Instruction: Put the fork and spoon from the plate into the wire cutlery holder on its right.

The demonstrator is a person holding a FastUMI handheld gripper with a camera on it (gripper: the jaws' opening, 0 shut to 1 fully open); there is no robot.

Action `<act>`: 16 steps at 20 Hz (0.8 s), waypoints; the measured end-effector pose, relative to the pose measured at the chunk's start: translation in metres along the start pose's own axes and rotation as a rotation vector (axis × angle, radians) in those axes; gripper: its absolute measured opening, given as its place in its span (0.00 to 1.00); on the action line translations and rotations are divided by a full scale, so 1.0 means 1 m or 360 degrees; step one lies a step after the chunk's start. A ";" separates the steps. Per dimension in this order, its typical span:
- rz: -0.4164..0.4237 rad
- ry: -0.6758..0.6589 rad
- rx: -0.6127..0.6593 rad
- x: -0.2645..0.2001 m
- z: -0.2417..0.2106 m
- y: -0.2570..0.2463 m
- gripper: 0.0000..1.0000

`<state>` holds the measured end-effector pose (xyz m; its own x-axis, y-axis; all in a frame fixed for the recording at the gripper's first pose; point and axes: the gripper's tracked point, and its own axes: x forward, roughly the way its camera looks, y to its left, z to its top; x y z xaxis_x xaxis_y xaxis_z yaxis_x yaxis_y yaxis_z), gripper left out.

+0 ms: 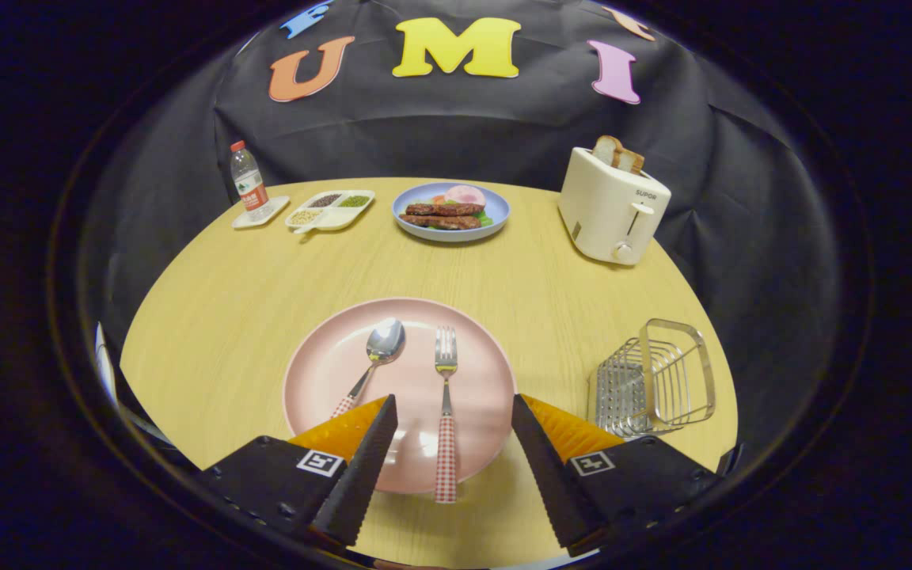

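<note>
Your tongs [451,408] stand wide open above the near edge of the pink plate [325,372], with nothing held between the fingers. The fork [446,412] lies on the plate in the gap between them, tines pointing away from you, its checked handle running back past the plate's near rim and onto the bench [250,285]. The spoon [375,356] lies on the plate to the left of the fork, bowl away from you and handle slanting toward your left finger, whose tip hides the handle's end. Fork and spoon lie apart from each other.

The wire cutlery holder [654,380] stands on the bench to the right of the plate, near it but not touching, just beyond your right finger.

Farther back on the bench you have a blue plate of food [451,210] straight ahead, a divided tray of grains [331,210] and a water bottle [248,180] on a small white dish to its left, and a toaster [613,207] with bread slices standing in it to the right.
</note>
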<state>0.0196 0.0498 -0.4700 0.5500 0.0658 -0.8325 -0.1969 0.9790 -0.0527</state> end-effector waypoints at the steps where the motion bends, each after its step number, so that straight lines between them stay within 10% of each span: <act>1: 0.0002 0.0009 -0.0005 0.003 -0.002 0.000 0.87; 12: -0.0132 0.0114 -0.0005 0.035 -0.029 0.001 0.44; 14: -0.0144 0.0107 0.0003 0.033 -0.029 0.003 0.14; 16: -0.0138 0.0115 0.0002 0.037 -0.031 0.004 0.11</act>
<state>0.0137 0.0499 -0.5179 0.5050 -0.0332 -0.8625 -0.1499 0.9807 -0.1255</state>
